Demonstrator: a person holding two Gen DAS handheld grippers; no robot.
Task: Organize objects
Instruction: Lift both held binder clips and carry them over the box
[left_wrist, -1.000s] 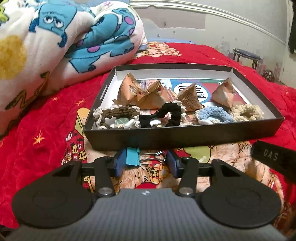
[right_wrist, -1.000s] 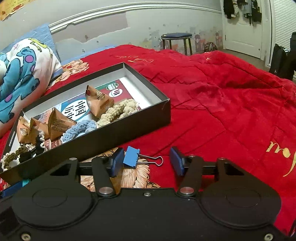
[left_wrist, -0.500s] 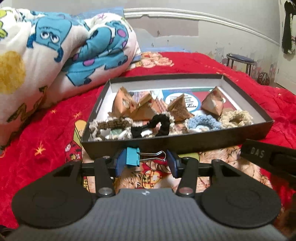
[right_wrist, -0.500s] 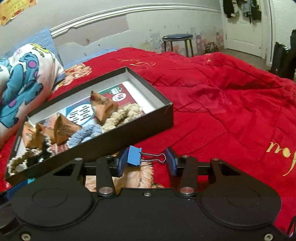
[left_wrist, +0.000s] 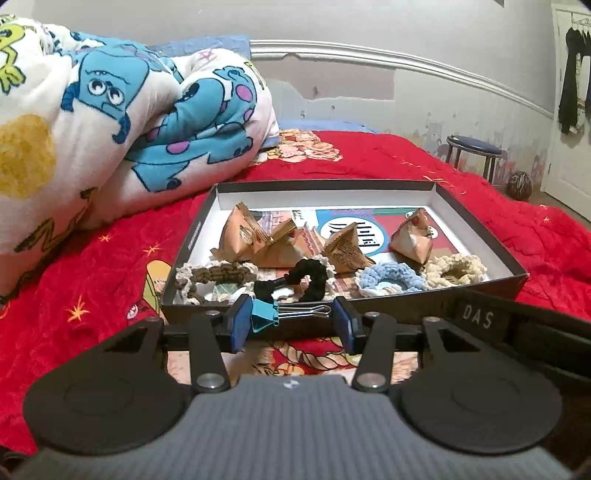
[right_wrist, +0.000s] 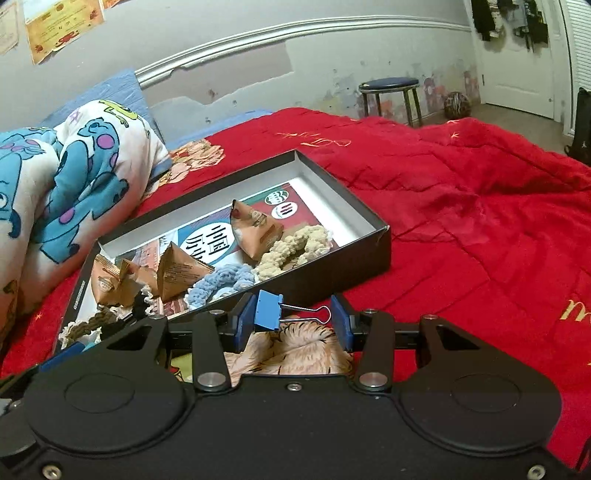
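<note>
Crosswise, a teal clip (left_wrist: 264, 314) is held between the fingers of the left gripper (left_wrist: 291, 325), and a blue clip (right_wrist: 268, 310) is gripped likewise by the right gripper (right_wrist: 293, 325), both just before a black box (left_wrist: 369, 317) set on a red blanket (right_wrist: 480, 221).

Right tongs (right_wrist: 291, 325) grip a blue binder clip (right_wrist: 269, 310) — just before the black box (right_wrist: 332, 269).

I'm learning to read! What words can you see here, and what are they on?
"DAS": white letters on the black strap.
Print on the box side: too small.
Signs on the picture in the box: not clear enough to read.
Print on the paper packets: too small.
Wall posters: blurred.
</note>
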